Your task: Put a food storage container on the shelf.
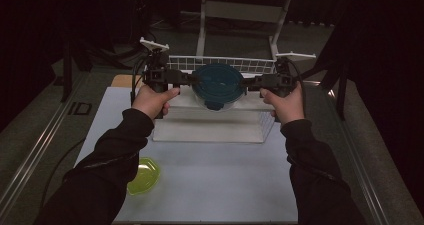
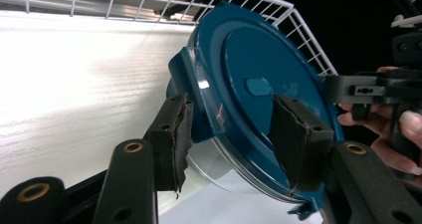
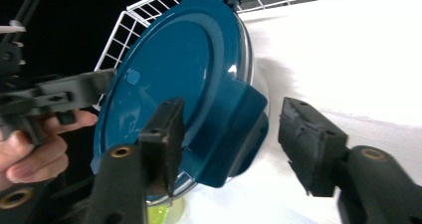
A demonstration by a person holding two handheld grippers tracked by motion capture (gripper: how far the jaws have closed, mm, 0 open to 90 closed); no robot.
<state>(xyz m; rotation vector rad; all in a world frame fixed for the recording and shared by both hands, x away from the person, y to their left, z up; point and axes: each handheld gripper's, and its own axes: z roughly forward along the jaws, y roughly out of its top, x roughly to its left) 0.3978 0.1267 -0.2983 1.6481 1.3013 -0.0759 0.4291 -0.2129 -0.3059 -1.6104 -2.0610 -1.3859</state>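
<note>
A round clear container with a blue lid stands tilted in a white wire rack. My left gripper is at its left edge and my right gripper at its right edge, each held in a hand. In the left gripper view the left gripper straddles a blue lid latch, one pad beside the flap, the other over the lid top. In the right gripper view the right gripper stands open around the opposite latch, with a gap at its outer pad.
The rack sits on a white tray on a pale mat. A yellow-green bowl lies near the front left, by the left sleeve. Metal rails run along both table sides. Dark stands and a table frame rise behind the rack.
</note>
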